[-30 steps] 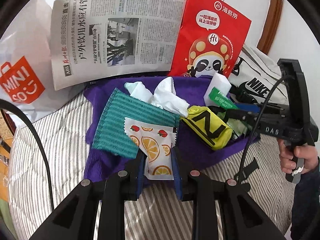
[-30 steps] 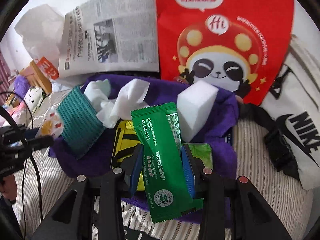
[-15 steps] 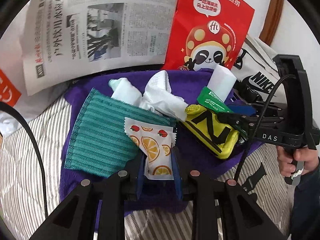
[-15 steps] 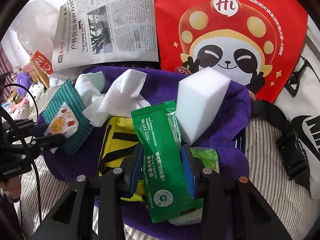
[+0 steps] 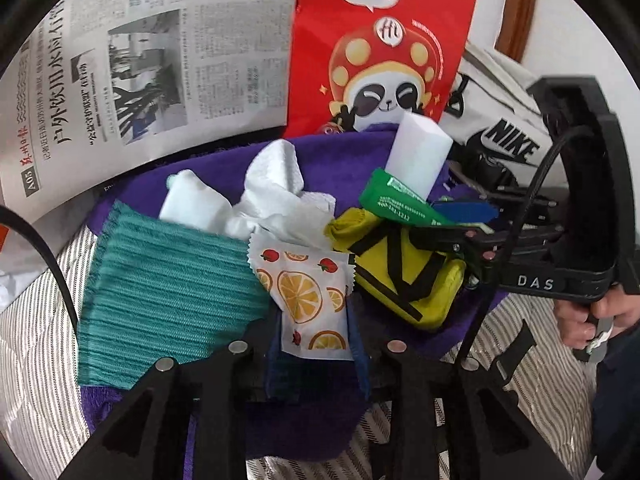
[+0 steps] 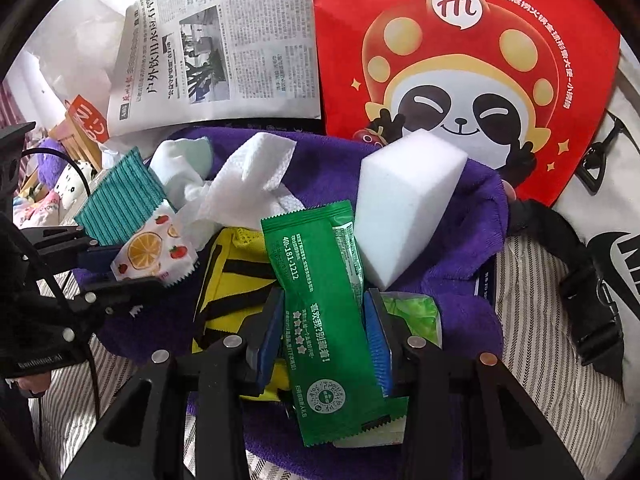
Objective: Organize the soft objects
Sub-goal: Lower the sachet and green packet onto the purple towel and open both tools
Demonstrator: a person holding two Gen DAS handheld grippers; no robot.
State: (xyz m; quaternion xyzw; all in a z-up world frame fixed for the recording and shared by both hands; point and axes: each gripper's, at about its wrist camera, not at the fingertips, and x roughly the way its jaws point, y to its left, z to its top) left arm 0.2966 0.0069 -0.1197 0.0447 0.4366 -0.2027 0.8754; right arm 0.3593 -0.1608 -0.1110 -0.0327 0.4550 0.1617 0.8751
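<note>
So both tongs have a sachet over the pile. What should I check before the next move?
1. Left tongs on the fruit-print sachet: not ok for carrying. The jaws are opening with the sachet between them.
2. Right tongs on the green sachet: ok, pads on both long edges.
3. Fruit-print sachet is over the purple towel: ok.
4. Green sachet is free of the white sponge: cannot tell. Their edges meet in the right wrist view.
5. The two tongs are apart: ok, the yellow pouch lies between them.
</note>
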